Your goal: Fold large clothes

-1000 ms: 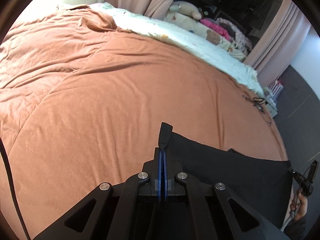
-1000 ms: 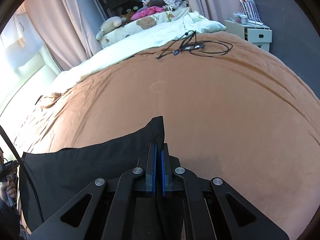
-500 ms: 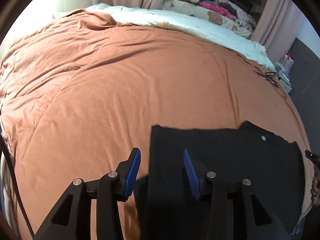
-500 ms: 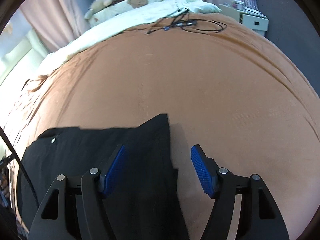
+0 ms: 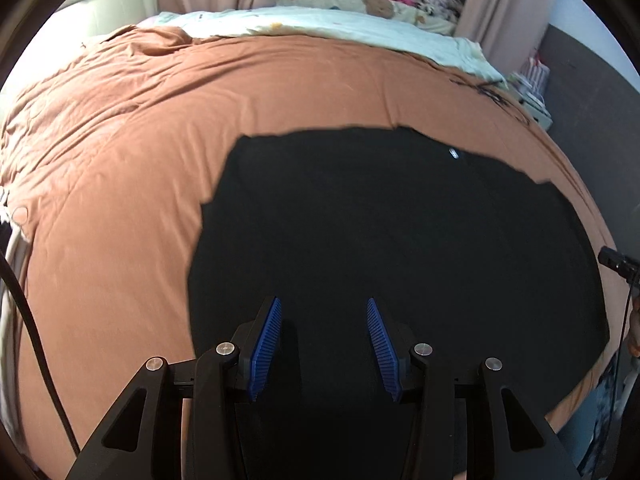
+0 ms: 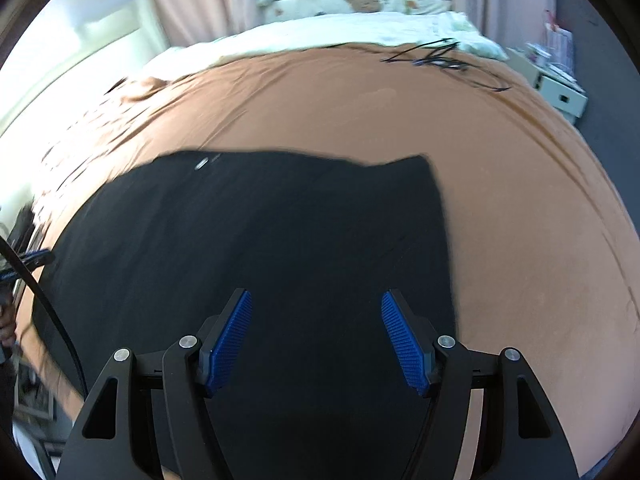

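Black garment (image 5: 400,232) under spread grippers (image 5: 324,304)

Garment (image 5: 392,240) lies flat on the bed (image 5: 120,160), at its near edge. Beyond the garment: a quilt (image 5: 320,28) along the bed's far side. Cables (image 6: 444,56) lie on the bed beyond the garment, to its right, just before the quilt.

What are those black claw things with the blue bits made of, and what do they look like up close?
Both are alike. The left gripper and right gripper each have two angular black arms with triangular cut-outs and round silver bolts. Each finger ends in a bright blue ribbed pad. A black cable runs along the left edge of each view.
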